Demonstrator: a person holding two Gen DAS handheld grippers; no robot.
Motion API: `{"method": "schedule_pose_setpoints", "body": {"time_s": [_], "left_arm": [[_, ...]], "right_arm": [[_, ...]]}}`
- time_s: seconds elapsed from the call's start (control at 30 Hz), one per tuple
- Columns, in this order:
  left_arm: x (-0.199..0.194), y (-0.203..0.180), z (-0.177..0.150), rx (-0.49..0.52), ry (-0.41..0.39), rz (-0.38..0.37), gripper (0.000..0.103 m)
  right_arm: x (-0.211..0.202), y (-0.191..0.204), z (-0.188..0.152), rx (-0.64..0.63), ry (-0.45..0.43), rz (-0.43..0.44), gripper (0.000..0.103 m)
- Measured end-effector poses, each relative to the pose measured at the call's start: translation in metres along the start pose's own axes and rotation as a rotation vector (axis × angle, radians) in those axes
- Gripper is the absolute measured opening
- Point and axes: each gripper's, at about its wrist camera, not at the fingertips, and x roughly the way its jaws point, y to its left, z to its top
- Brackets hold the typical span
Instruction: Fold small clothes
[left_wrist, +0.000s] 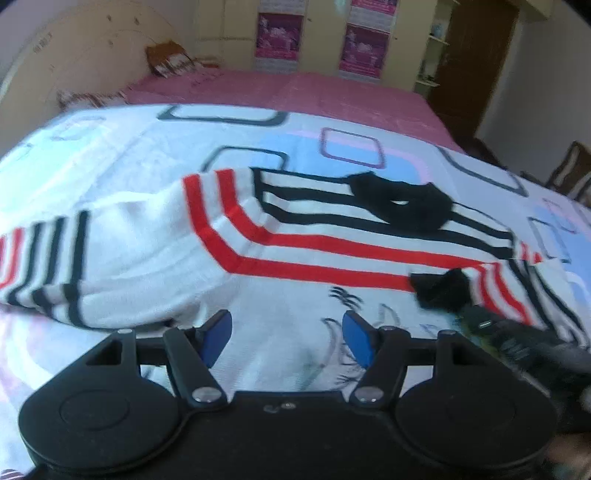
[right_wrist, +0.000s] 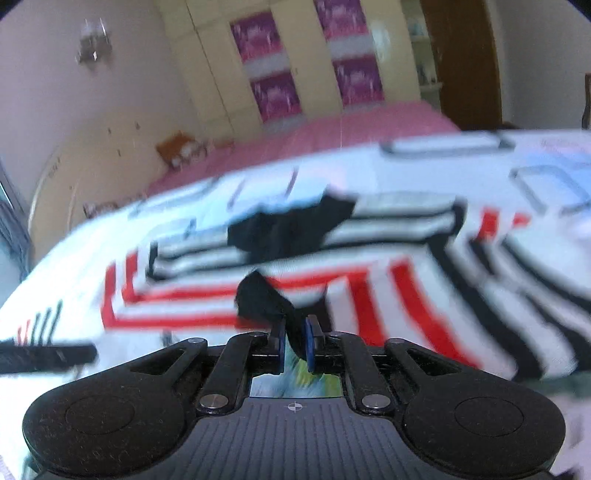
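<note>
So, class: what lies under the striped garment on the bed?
The striped garment rests on a white bedsheet printed with rounded rectangles; a pink cover shows farther back. Whatever lies directly beneath the garment is hidden.

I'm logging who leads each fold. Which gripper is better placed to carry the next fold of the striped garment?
Right. The right gripper is shut on a black edge of the striped garment. The left gripper is open over the printed sheet, holding nothing.

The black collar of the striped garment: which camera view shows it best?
The left wrist view: the black collar lies sharp and whole, its opening visible, on the striped garment. In the right wrist view it is only a smeared dark patch.
</note>
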Motion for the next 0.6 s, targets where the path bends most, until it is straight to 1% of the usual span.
{"method": "schedule_pose_setpoints", "body": {"time_s": [0.03, 0.07, 0.1, 0.13, 0.17, 0.2, 0.27, 0.33, 0.37, 0.4, 0.43, 0.47, 0.5, 0.53, 0.57, 0.6], "left_arm": [[0.003, -0.002, 0.001, -0.005, 0.016, -0.046, 0.065], [0.005, -0.005, 0.001, -0.007, 0.027, -0.081, 0.067], [0.007, -0.008, 0.001, -0.010, 0.035, -0.106, 0.070], [0.011, -0.015, 0.002, -0.020, 0.052, -0.157, 0.071], [0.015, -0.022, 0.004, -0.029, 0.064, -0.194, 0.076], [0.018, -0.026, 0.004, -0.034, 0.071, -0.213, 0.082], [0.030, -0.043, 0.005, -0.039, 0.094, -0.254, 0.084], [0.046, -0.059, 0.005, -0.033, 0.136, -0.301, 0.082], [0.053, -0.065, 0.004, -0.030, 0.152, -0.317, 0.076], [0.063, -0.073, 0.004, -0.026, 0.172, -0.316, 0.069], [0.071, -0.078, 0.003, -0.027, 0.185, -0.314, 0.066], [0.079, -0.081, 0.003, -0.028, 0.187, -0.315, 0.058], [0.083, -0.082, 0.002, -0.029, 0.179, -0.313, 0.053], [0.085, -0.084, 0.001, -0.027, 0.165, -0.307, 0.051], [0.088, -0.087, 0.001, -0.027, 0.149, -0.306, 0.043], [0.089, -0.088, 0.001, -0.026, 0.139, -0.314, 0.030]], "right_arm": [[0.000, 0.002, -0.002, -0.011, 0.008, -0.004, 0.025], [-0.003, 0.002, -0.004, -0.007, 0.014, 0.020, 0.046], [-0.006, -0.007, 0.000, 0.001, 0.012, 0.037, 0.052], [-0.013, -0.006, 0.001, -0.003, 0.002, 0.034, 0.054], [-0.018, -0.007, 0.004, -0.018, -0.008, 0.024, 0.054], [-0.027, -0.013, 0.007, -0.031, -0.022, 0.010, 0.054], [-0.045, -0.021, 0.008, -0.043, -0.046, -0.027, 0.054], [-0.059, -0.031, 0.008, -0.060, -0.066, -0.096, 0.054], [-0.064, -0.037, 0.006, -0.065, -0.070, -0.120, 0.054], [-0.068, -0.044, 0.004, -0.064, -0.071, -0.154, 0.054], [-0.074, -0.054, 0.001, -0.057, -0.071, -0.189, 0.054], [-0.077, -0.062, -0.001, -0.046, -0.071, -0.219, 0.054], [-0.080, -0.071, -0.004, -0.030, -0.067, -0.248, 0.054], [-0.082, -0.081, -0.007, -0.011, -0.060, -0.277, 0.054], [-0.083, -0.090, -0.011, 0.007, -0.053, -0.303, 0.054], [-0.084, -0.097, -0.013, 0.021, -0.049, -0.322, 0.054]]}}
